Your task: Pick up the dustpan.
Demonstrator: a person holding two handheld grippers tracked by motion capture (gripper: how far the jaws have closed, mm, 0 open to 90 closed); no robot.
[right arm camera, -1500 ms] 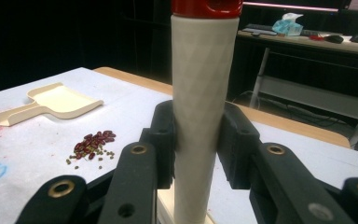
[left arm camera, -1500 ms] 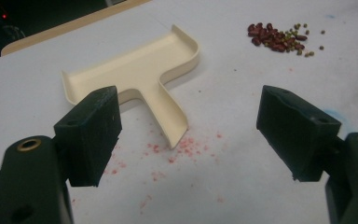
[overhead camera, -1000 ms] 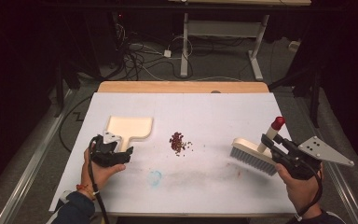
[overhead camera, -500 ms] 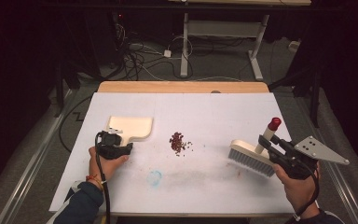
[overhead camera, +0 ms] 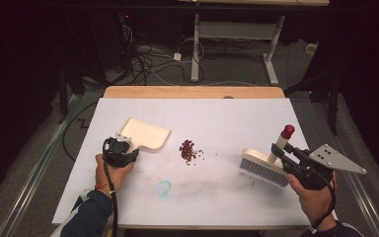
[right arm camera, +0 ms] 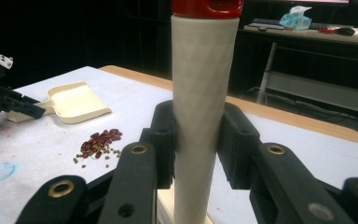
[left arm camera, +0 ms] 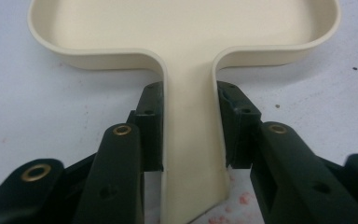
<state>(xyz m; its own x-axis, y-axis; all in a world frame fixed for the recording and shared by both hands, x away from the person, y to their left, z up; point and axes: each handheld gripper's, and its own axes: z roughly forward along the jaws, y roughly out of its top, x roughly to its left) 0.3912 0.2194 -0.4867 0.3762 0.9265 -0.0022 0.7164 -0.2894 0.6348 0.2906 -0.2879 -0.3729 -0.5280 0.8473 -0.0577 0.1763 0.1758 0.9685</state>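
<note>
Dustpan and brush, each gripped by its handle, with spilled beans between them.

The left gripper [overhead camera: 128, 150], left of centre in the high view, has just closed its jaws on the cream dustpan [overhead camera: 145, 135] handle. At lower right, the right gripper [overhead camera: 282, 152] clamps the brush [overhead camera: 264, 165]; its bristles seem to touch the white desk [overhead camera: 237, 118]. The beans [overhead camera: 188, 150] lie mid-frame.

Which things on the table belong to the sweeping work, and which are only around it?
In the work: dustpan, brush, pile of beans, left gripper, right gripper.
Only around: blue smear, cables on the floor.
</note>
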